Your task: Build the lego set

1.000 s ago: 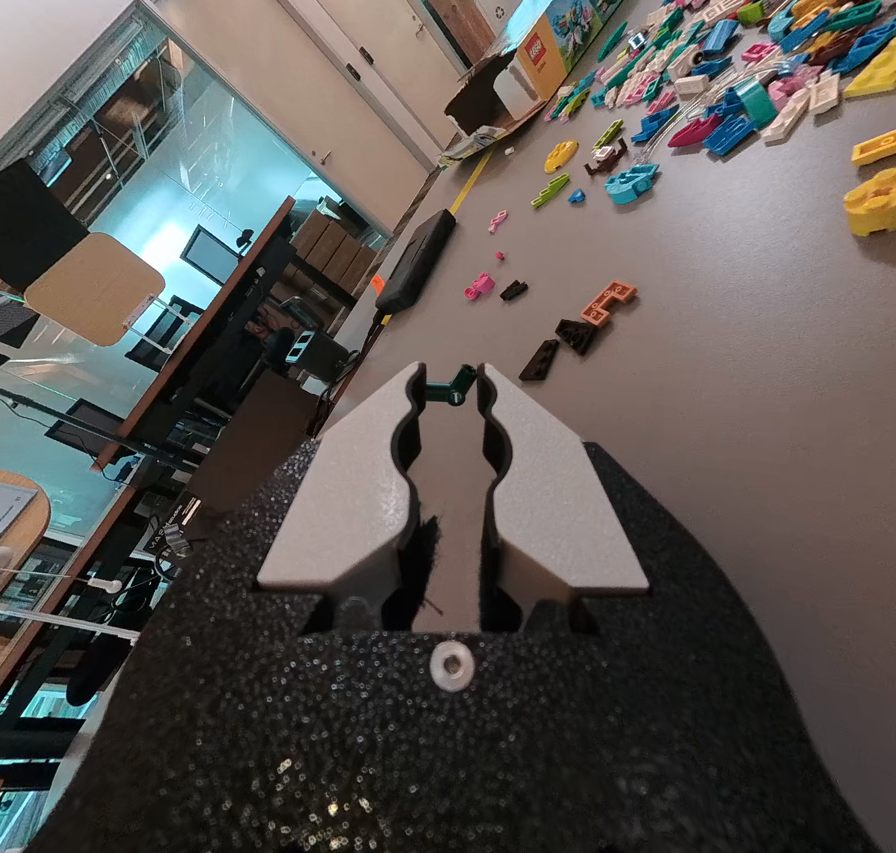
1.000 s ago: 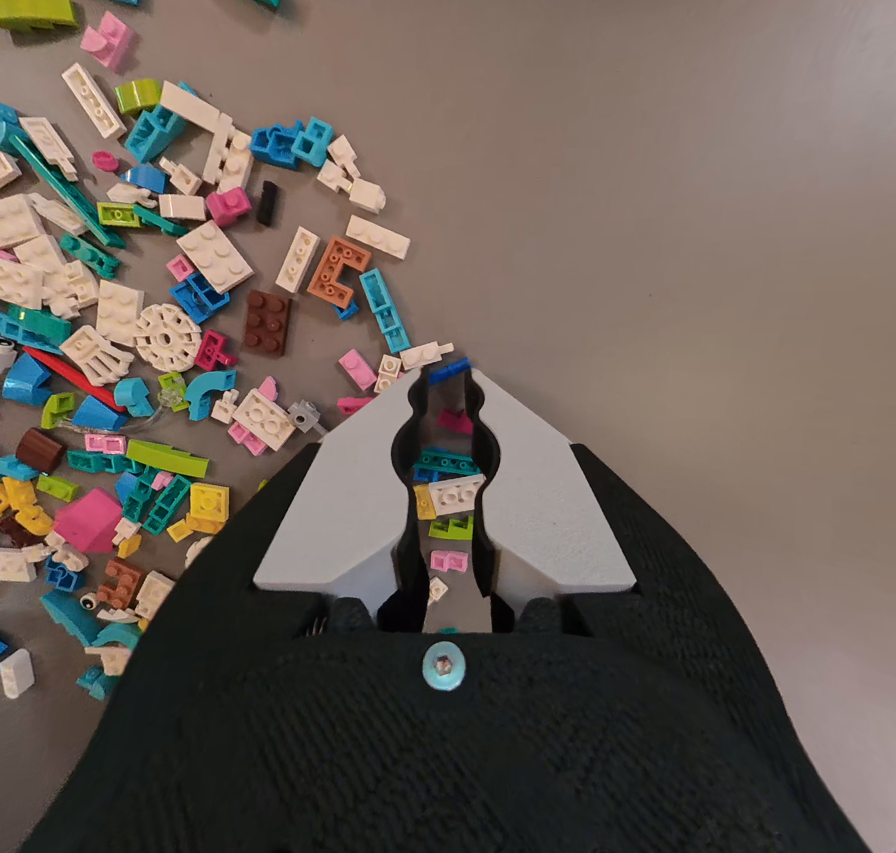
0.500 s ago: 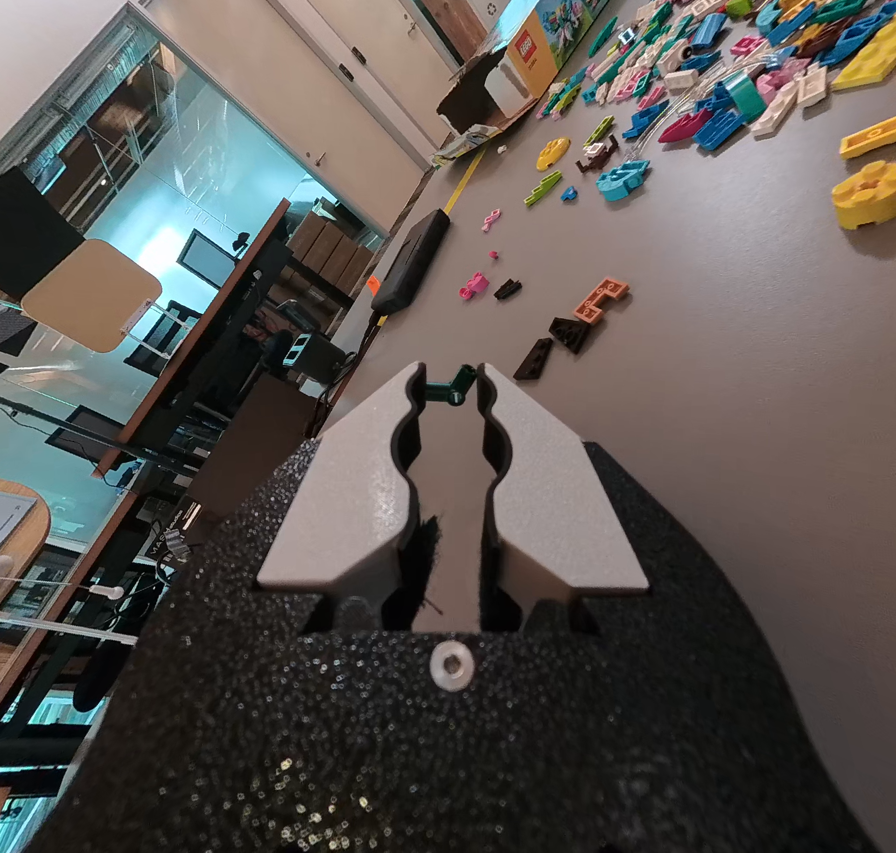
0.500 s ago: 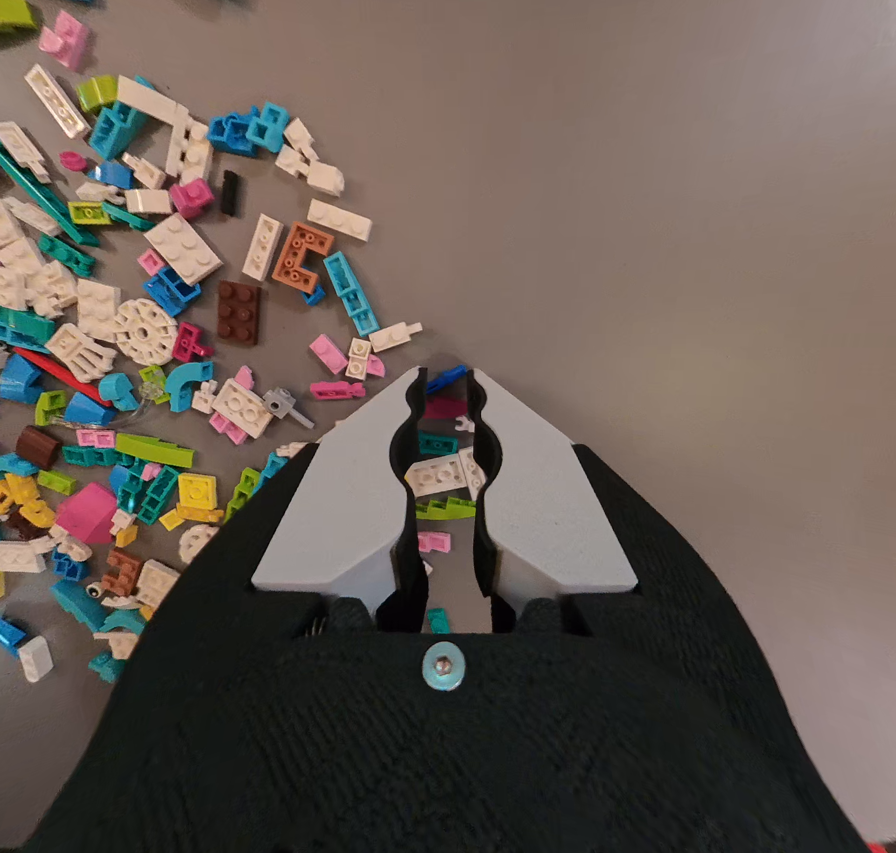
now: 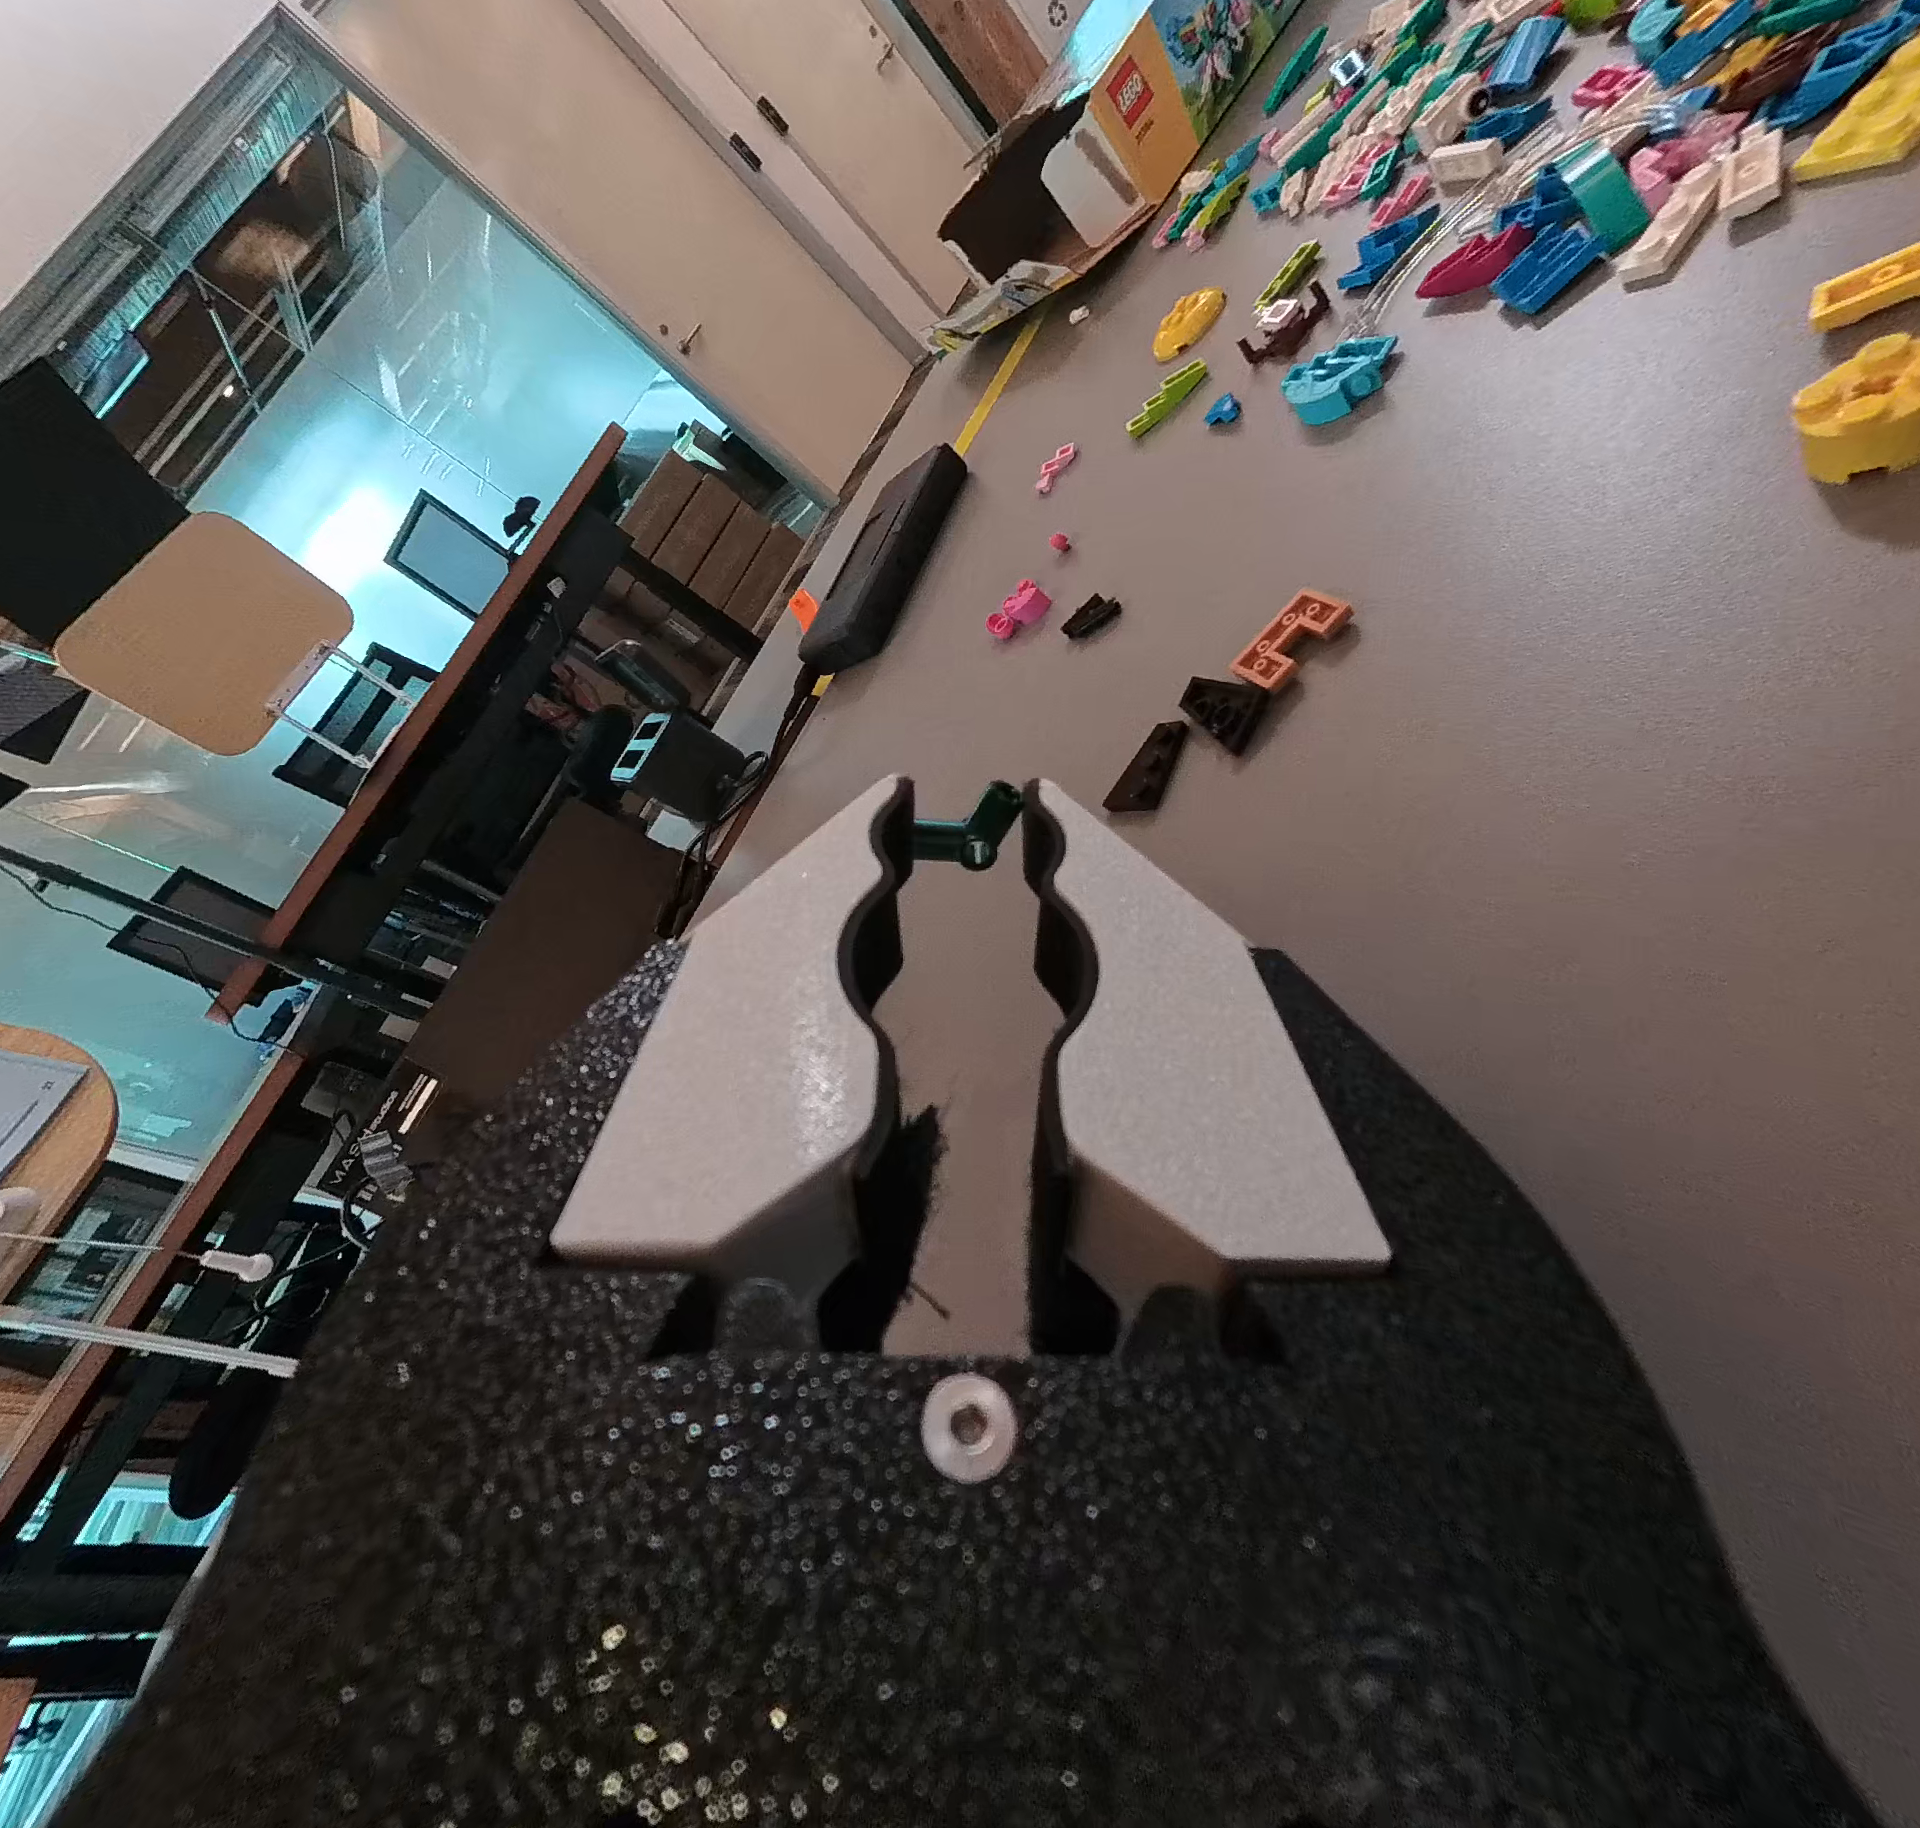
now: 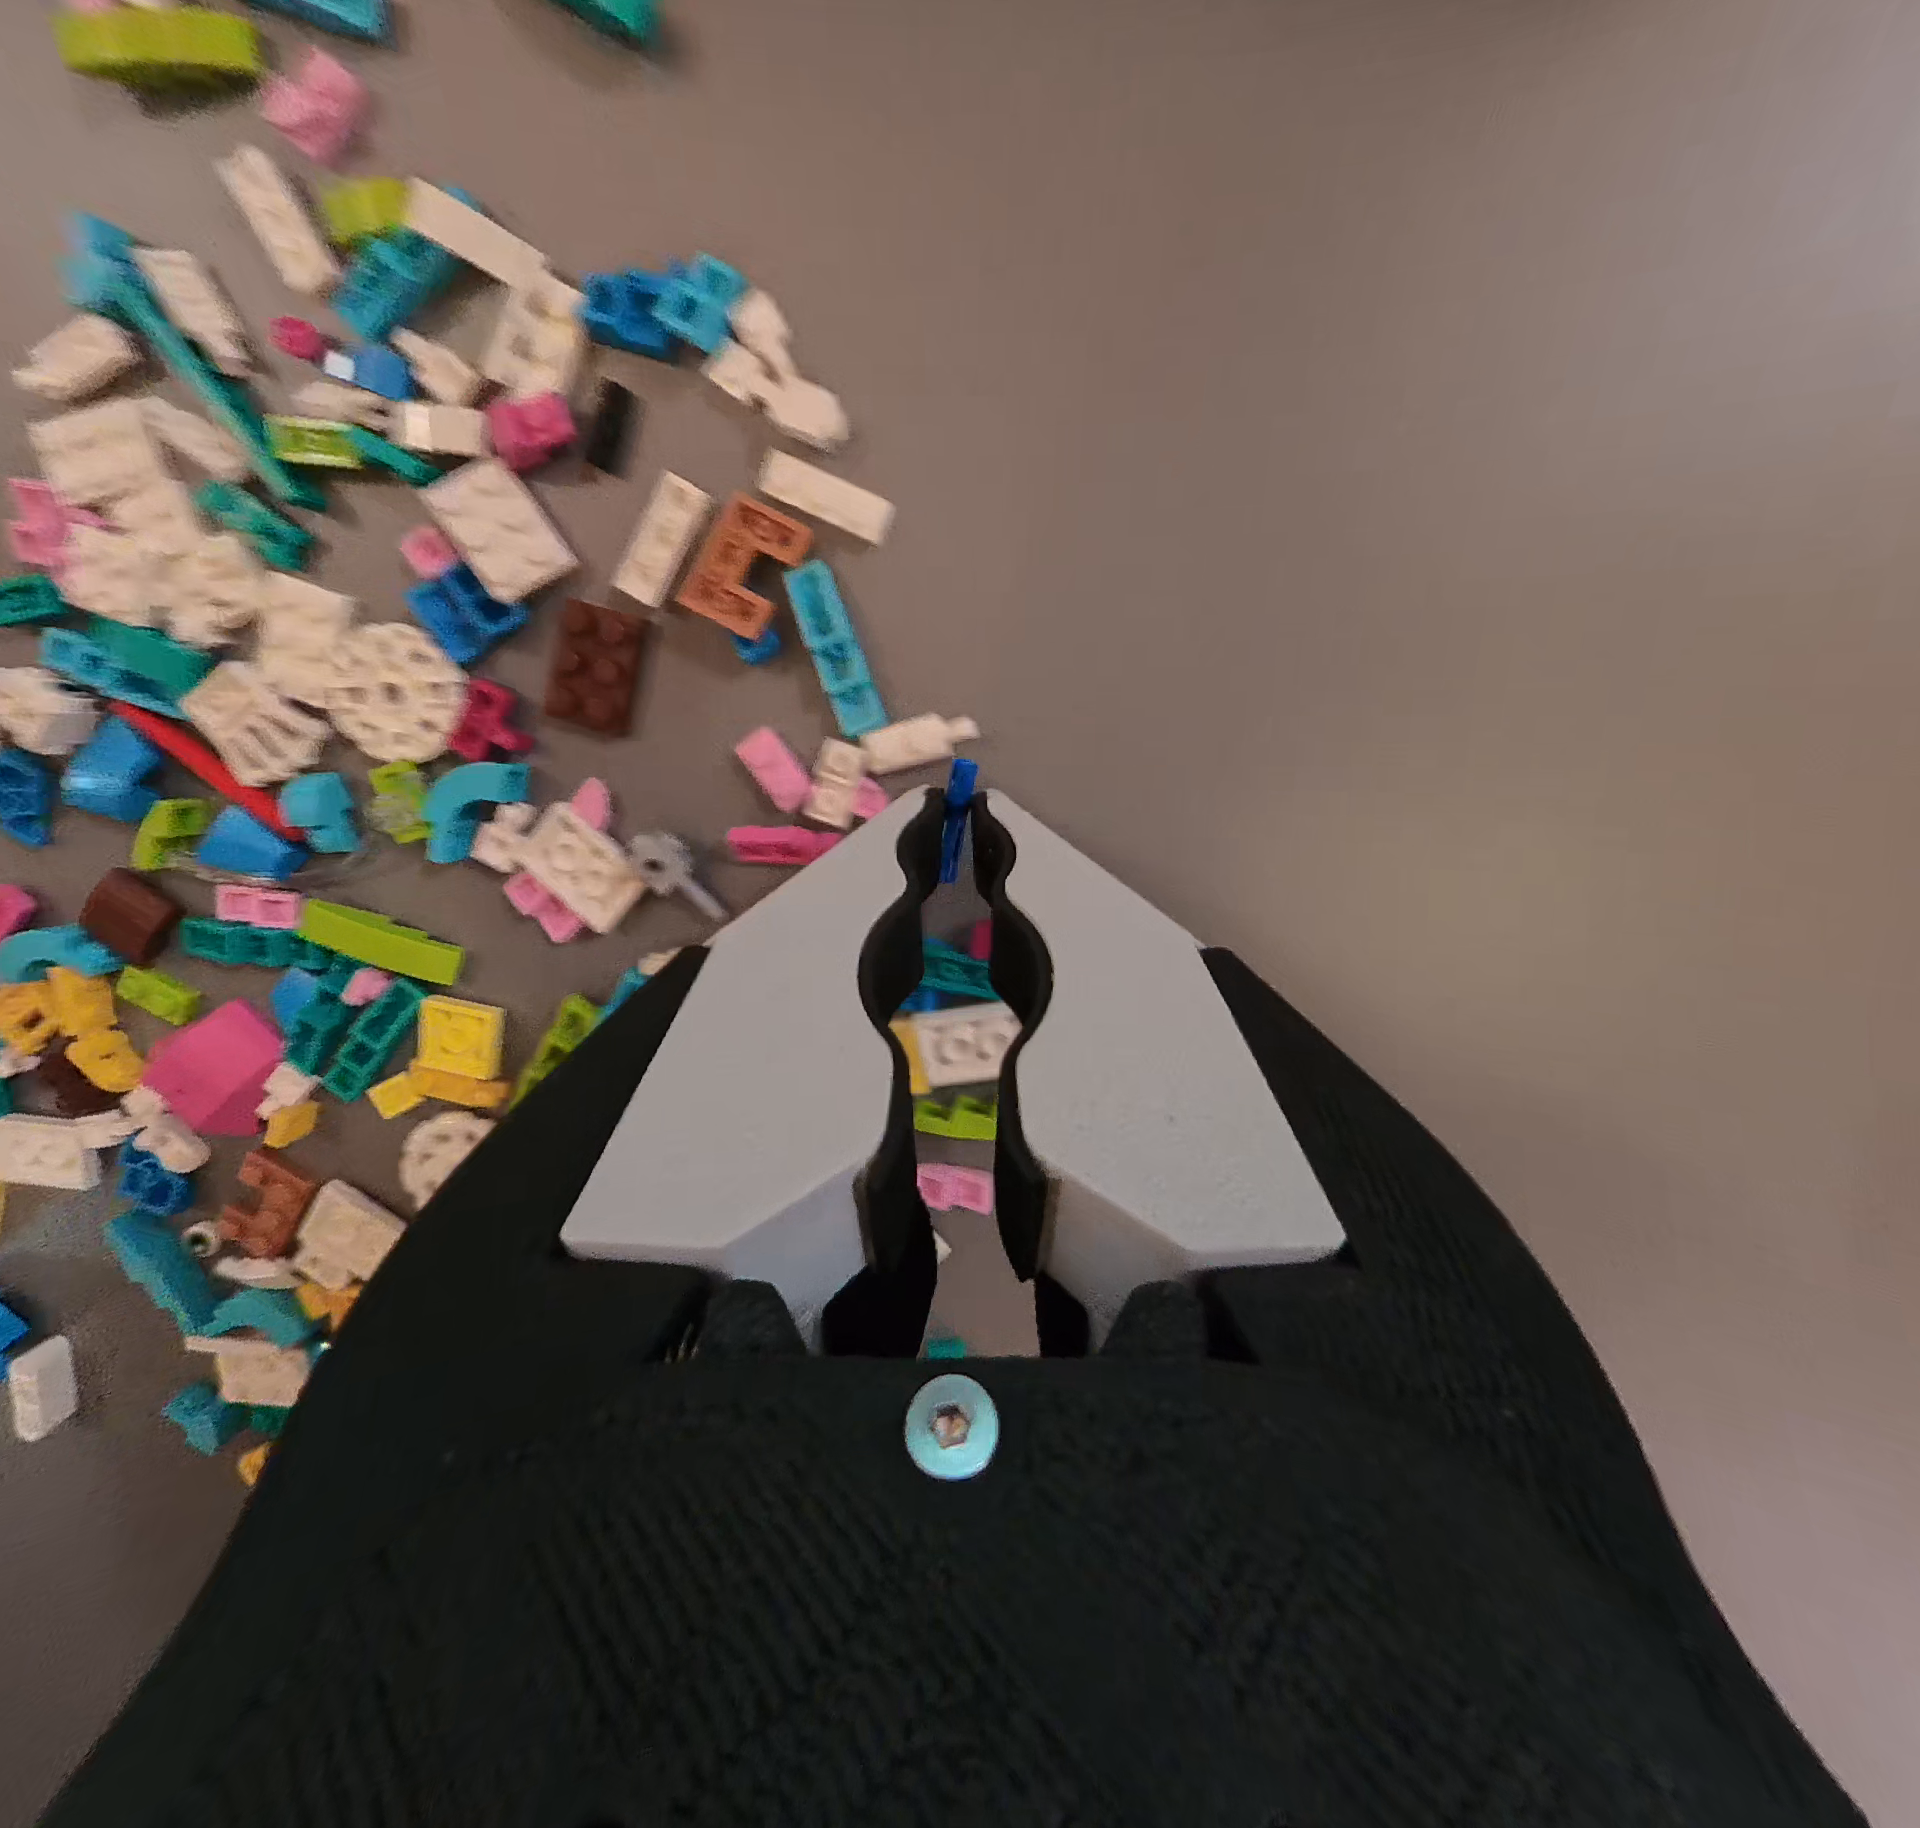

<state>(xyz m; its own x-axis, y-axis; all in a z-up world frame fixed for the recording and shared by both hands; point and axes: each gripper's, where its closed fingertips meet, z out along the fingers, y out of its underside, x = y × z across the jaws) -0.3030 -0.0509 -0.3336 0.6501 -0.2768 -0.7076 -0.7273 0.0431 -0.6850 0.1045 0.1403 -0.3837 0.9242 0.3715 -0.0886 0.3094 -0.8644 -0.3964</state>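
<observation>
Grey and matte, the table [image 5: 1558, 947] runs away from us toward an office room with glass partitions, a dark desk and a tan chair back at the left.

We hold the left gripper [image 5: 966, 822] low and rolled to one side, so the table tilts steeply in its view. Its tips pinch a small dark green angled connector [image 5: 971, 828] at the very front, and the gap behind it is bare. Just to the right lie two black wedge plates [image 5: 1195, 739] and an orange corner plate [image 5: 1294, 635]. Farther off, a black flat case [image 5: 883, 563] sits along the table edge, and an opened set box [image 5: 1143, 105] lies at the far end beside the pile.

We hold the right gripper [image 6: 958, 812] pointing down over the table [image 6: 1455, 428]. Its fingers are pressed nearly together on a small blue piece [image 6: 958, 807], which stands on end between the tips. To the left spreads the loose brick pile [image 6: 312, 687], blurred, with white, teal, pink and yellow parts. An orange corner plate [image 6: 743, 563] and a brown plate [image 6: 597, 666] lie near its right fringe. Right of the gripper the table is plain grey.
</observation>
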